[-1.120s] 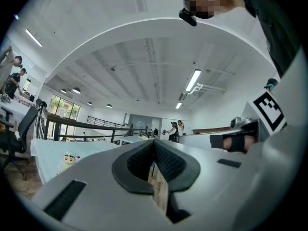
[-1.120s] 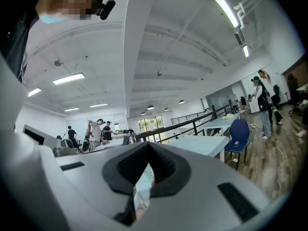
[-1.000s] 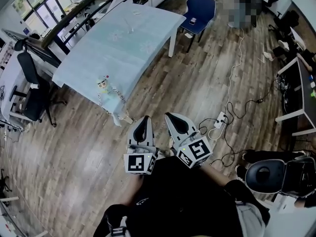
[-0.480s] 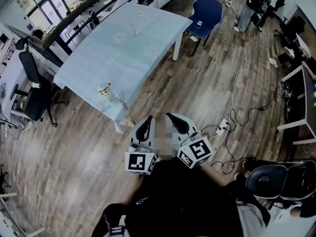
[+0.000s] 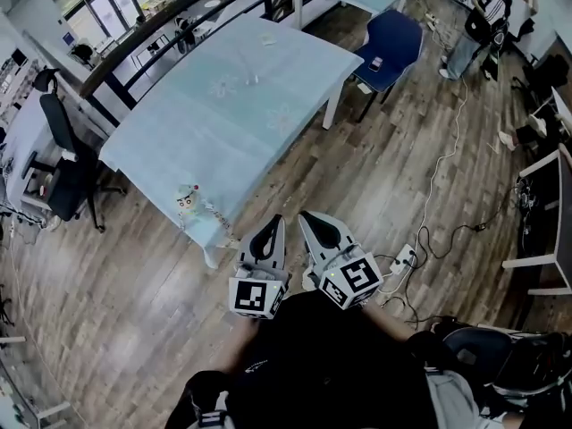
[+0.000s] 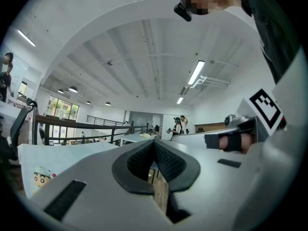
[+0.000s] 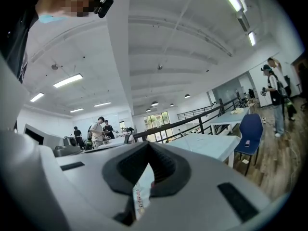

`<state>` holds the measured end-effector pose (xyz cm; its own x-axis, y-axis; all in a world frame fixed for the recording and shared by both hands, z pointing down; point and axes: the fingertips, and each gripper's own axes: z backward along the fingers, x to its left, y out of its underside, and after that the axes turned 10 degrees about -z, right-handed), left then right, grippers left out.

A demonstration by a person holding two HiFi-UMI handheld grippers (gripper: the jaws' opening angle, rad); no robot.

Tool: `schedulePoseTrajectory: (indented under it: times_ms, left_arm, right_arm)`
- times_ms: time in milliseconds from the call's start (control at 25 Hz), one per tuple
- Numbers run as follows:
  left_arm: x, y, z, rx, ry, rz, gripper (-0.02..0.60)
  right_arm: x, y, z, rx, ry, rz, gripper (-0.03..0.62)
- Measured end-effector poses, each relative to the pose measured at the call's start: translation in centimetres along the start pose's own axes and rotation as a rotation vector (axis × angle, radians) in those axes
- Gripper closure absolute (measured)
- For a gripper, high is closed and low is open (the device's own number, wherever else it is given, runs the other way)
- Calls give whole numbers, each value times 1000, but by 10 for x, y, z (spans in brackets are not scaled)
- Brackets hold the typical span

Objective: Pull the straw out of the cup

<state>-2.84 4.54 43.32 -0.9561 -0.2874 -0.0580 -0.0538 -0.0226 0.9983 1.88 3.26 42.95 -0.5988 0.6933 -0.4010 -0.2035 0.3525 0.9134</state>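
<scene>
left gripper (image 5: pixel 273 226) and right gripper (image 5: pixel 311 222): pale grey shells, black ribbed pads (image 6: pixel 166 160), black slots on top. Each has a white marker cube (image 5: pixel 253 297) with black square codes. Person wears a black top (image 5: pixel 331 365) and a black finger strap (image 6: pixel 230 141).

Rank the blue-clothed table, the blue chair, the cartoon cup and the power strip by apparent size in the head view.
1. table
2. blue chair
3. cartoon cup and power strip: about alike, too close to rank.

Right gripper (image 7: pixel 148 149) with jaws closed together, nothing held.
Beyond it: a pale-clothed table (image 7: pixel 204 144), a blue chair (image 7: pixel 250 128), a standing person (image 7: pixel 275 96).
</scene>
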Motion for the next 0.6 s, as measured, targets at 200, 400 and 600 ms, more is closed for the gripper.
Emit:
schedulePoseTrajectory:
  times_ms: [200,400,600]
  left_arm:
    - [6,-5,-48,-15,-36,-42,568]
    - [2,-11,-88,-32,-45,-78,568]
    - [-7,-18,-118,-68,-36,-71,569]
  right_arm:
    - [-40,-24,-27,1,-38,-8,586]
    - [-75,-47,-40,-6,-79,0,586]
    - [-106,-58,-51,0,-85,-12,586]
